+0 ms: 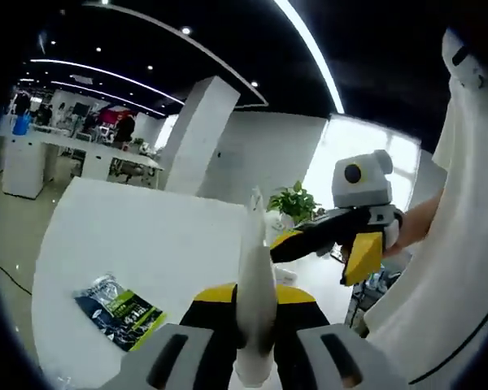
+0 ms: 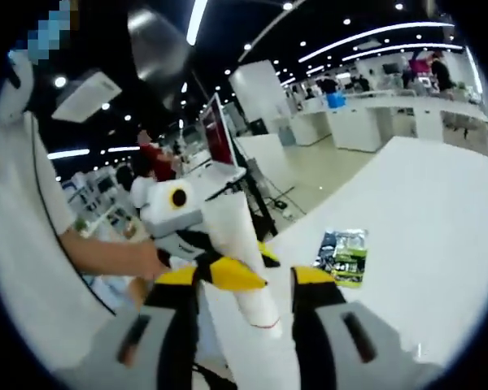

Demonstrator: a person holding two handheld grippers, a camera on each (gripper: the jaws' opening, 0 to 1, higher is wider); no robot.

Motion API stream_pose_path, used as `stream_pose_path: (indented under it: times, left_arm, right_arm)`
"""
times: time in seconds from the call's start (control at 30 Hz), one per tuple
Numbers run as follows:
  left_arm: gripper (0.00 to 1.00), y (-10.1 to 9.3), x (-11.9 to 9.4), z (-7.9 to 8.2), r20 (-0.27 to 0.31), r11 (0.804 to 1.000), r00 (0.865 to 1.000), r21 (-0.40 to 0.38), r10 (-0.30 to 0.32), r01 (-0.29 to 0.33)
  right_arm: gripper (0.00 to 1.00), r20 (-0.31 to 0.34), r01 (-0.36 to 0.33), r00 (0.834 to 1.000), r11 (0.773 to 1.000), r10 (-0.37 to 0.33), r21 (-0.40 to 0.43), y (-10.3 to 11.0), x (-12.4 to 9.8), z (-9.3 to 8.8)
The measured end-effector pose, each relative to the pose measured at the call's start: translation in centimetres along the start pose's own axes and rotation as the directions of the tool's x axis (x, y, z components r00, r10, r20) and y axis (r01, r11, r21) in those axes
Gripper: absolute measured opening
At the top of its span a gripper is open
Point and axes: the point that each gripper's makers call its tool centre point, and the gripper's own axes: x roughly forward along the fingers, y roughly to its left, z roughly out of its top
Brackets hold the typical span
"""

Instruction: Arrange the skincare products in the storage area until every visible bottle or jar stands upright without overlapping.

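A white skincare tube [image 1: 256, 268] stands between the jaws of my left gripper [image 1: 256, 302], which is shut on it, with the flat crimped end pointing away from the camera. My right gripper [image 1: 321, 258] comes in from the right, jaws spread, one yellow-and-black jaw reaching to the tube's side. In the right gripper view the same tube [image 2: 237, 236] runs up between the wide-apart jaws of my right gripper [image 2: 244, 278], which is open, with gaps on both sides. The left gripper [image 2: 228, 272] crosses the tube there from the left.
A dark blue and green sachet [image 1: 118, 313] [image 2: 343, 256] lies flat on the white table [image 1: 146, 236] [image 2: 423, 211]. A person in white [image 1: 464, 244] stands close, a hand [image 2: 122, 256] on the left gripper. A potted plant [image 1: 293, 201] stands beyond the table's far edge.
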Motion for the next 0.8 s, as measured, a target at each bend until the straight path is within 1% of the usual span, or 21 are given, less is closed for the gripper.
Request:
stream_pose_path:
  times: [0.07, 0.1, 0.13, 0.17, 0.2, 0.23, 0.27, 0.37, 0.4, 0.43, 0.47, 0.5, 0.53, 0.57, 0.6, 0.63, 0.67, 0.7, 0.8]
  left_arm:
    - [0.14, -0.1, 0.1, -0.7, -0.04, 0.999, 0.999, 0.043, -0.001, 0.002]
    - [0.14, -0.2, 0.2, -1.1, -0.065, 0.998, 0.998, 0.059, 0.001, 0.003]
    - [0.14, -0.3, 0.3, -1.6, -0.093, 0.997, 0.996, 0.083, 0.003, 0.005]
    - [0.14, -0.3, 0.3, -1.8, -0.1, 0.996, 0.995, 0.091, 0.004, 0.005]
    - [0.14, -0.5, 0.5, -2.2, -0.125, 0.994, 0.992, 0.108, 0.009, 0.005]
    - [0.14, -0.8, 0.6, -2.4, -0.137, 0.993, 0.99, 0.115, 0.006, 0.01]
    - [0.14, -1.1, 0.8, -2.6, -0.145, 0.992, 0.989, 0.128, 0.001, 0.018]
    - [0.14, -2.0, 1.2, -3.3, -0.177, 0.987, 0.984, 0.154, -0.022, 0.05]
    - [0.14, -2.3, 1.5, -3.7, -0.199, 0.983, 0.979, 0.171, -0.033, 0.068]
    - [0.14, -2.6, 1.7, -4.0, -0.221, 0.977, 0.975, 0.194, -0.039, 0.083]
    - [0.14, -2.8, 1.8, -4.2, -0.236, 0.973, 0.971, 0.212, -0.045, 0.096]
    - [0.13, -3.0, 2.0, -4.4, -0.251, 0.968, 0.967, 0.225, -0.048, 0.107]
    - [0.13, -3.3, 2.1, -4.6, -0.264, 0.963, 0.963, 0.244, -0.047, 0.114]
    - [0.13, -3.4, 2.2, -4.7, -0.27, 0.96, 0.962, 0.254, -0.047, 0.118]
    - [0.13, -3.6, 2.5, -4.8, -0.281, 0.955, 0.959, 0.269, -0.047, 0.126]
    - [0.14, -3.7, 2.6, -4.9, -0.286, 0.951, 0.957, 0.28, -0.045, 0.129]
    - [0.14, -3.8, 2.7, -5.0, -0.294, 0.945, 0.955, 0.299, -0.041, 0.132]
    - [0.14, -4.0, 3.0, -5.2, -0.304, 0.94, 0.952, 0.31, -0.04, 0.139]
    - [0.14, -4.5, 3.4, -5.5, -0.315, 0.936, 0.948, 0.318, -0.047, 0.152]
  right_arm:
    - [0.43, -0.015, -0.015, 1.0, 1.0, 0.015, -0.023, 0.1, 0.0, 0.2]
    - [0.42, -0.058, -0.041, 0.998, 0.997, 0.037, -0.072, 0.0, 0.1, 0.4]
    - [0.41, -0.088, -0.08, 0.994, 0.992, 0.071, -0.096, 0.3, 0.1, 0.5]
    - [0.37, -0.101, -0.1, 0.991, 0.99, 0.091, -0.095, 0.5, 0.1, 0.5]
    - [0.34, -0.165, -0.174, 0.974, 0.98, 0.158, -0.092, 1.3, -0.1, 0.1]
    - [0.32, -0.207, -0.196, 0.964, 0.974, 0.169, -0.117, 1.4, -0.2, 0.0]
    - [0.32, -0.226, -0.197, 0.961, 0.965, 0.156, -0.173, 1.1, -0.1, 0.2]
    - [0.3, -0.285, -0.245, 0.942, 0.944, 0.178, -0.219, 1.6, -0.2, 0.0]
    - [0.3, -0.326, -0.287, 0.923, 0.932, 0.206, -0.222, 2.2, -0.3, -0.5]
    - [0.3, -0.38, -0.328, 0.896, 0.919, 0.23, -0.217, 2.7, -0.4, -1.4]
    - [0.29, -0.422, -0.348, 0.875, 0.914, 0.236, -0.21, 3.0, -0.5, -2.1]
    - [0.27, -0.463, -0.371, 0.855, 0.9, 0.234, -0.229, 3.1, -0.7, -2.8]
    - [0.25, -0.504, -0.385, 0.836, 0.886, 0.216, -0.259, 3.1, -0.7, -3.7]
    - [0.24, -0.525, -0.39, 0.829, 0.871, 0.192, -0.297, 2.8, -0.7, -4.1]
    - [0.23, -0.539, -0.41, 0.822, 0.849, 0.186, -0.332, 3.1, -0.7, -4.4]
    - [0.21, -0.554, -0.421, 0.811, 0.844, 0.187, -0.332, 3.3, -0.9, -4.7]
    - [0.2, -0.553, -0.415, 0.812, 0.851, 0.186, -0.323, 3.3, -0.8, -4.6]
    - [0.17, -0.575, -0.412, 0.801, 0.851, 0.168, -0.326, 3.1, -0.9, -4.9]
    - [0.11, -0.625, -0.42, 0.773, 0.829, 0.112, -0.37, 2.6, -1.2, -5.8]
